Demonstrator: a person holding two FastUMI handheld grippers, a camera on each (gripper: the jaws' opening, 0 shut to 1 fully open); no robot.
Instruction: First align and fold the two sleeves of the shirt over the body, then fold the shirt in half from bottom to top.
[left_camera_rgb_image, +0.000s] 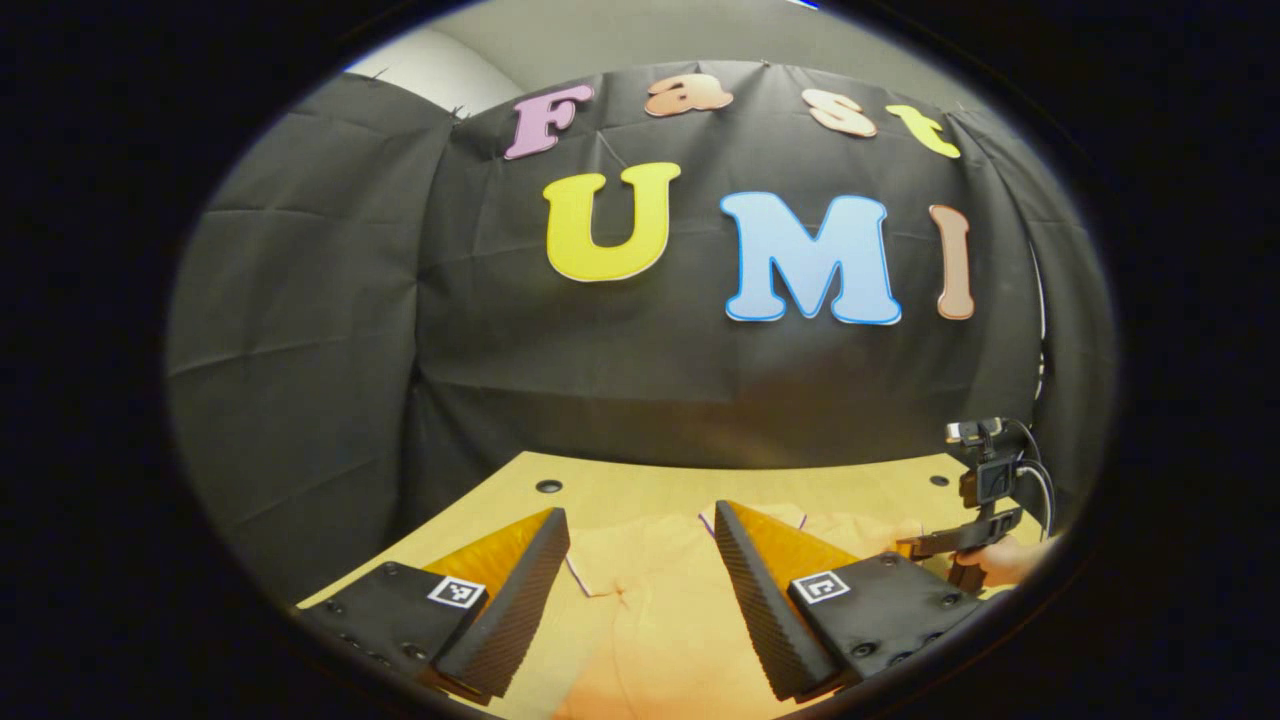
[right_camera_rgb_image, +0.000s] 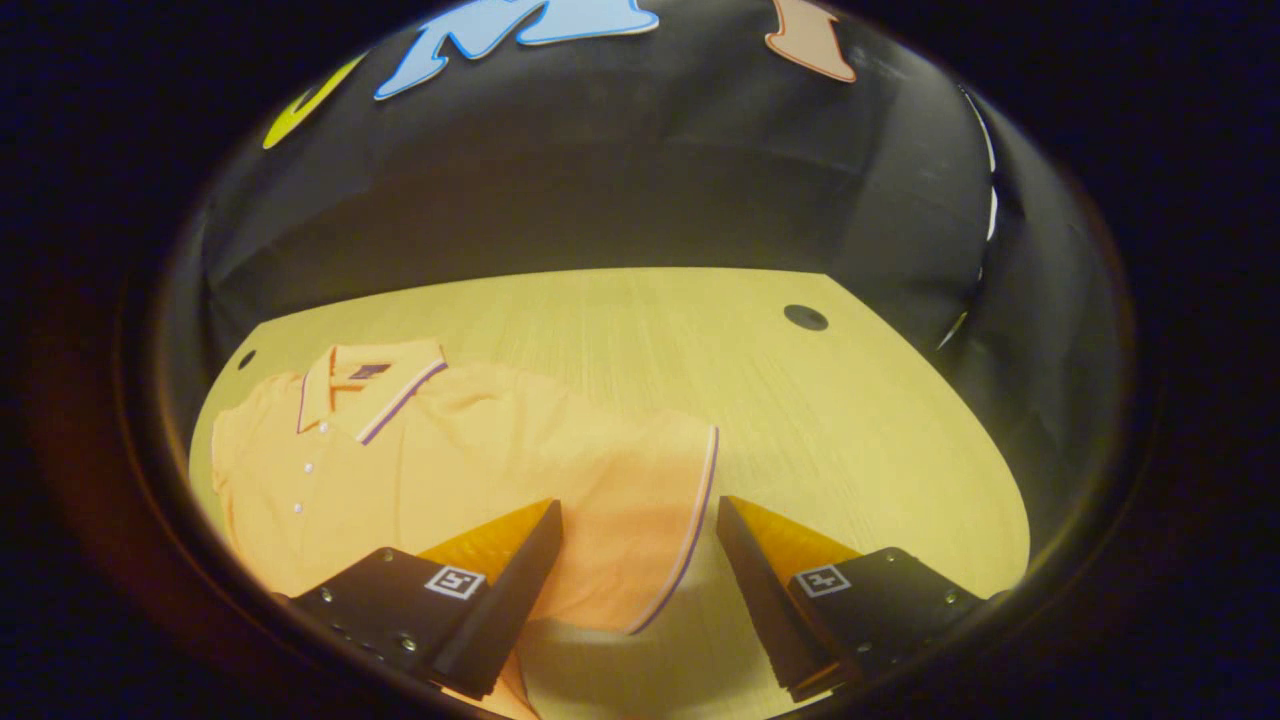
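Lying flat on the table (right_camera_rgb_image: 850, 420), the shirt (right_camera_rgb_image: 470, 450) is unfolded; step 1, sleeve folding, is judged pending. Both the left gripper (left_camera_rgb_image: 640, 590) and right gripper (right_camera_rgb_image: 640, 590) are held with jaws apart; the sleeve (right_camera_rgb_image: 650, 510) must be pinched next.

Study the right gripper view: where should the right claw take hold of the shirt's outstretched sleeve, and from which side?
Grip the sleeve at its striped cuff edge, coming from the bare table side. The cuff lies flat, ending in a free edge between the open right claw fingers, so one finger could slide under there.
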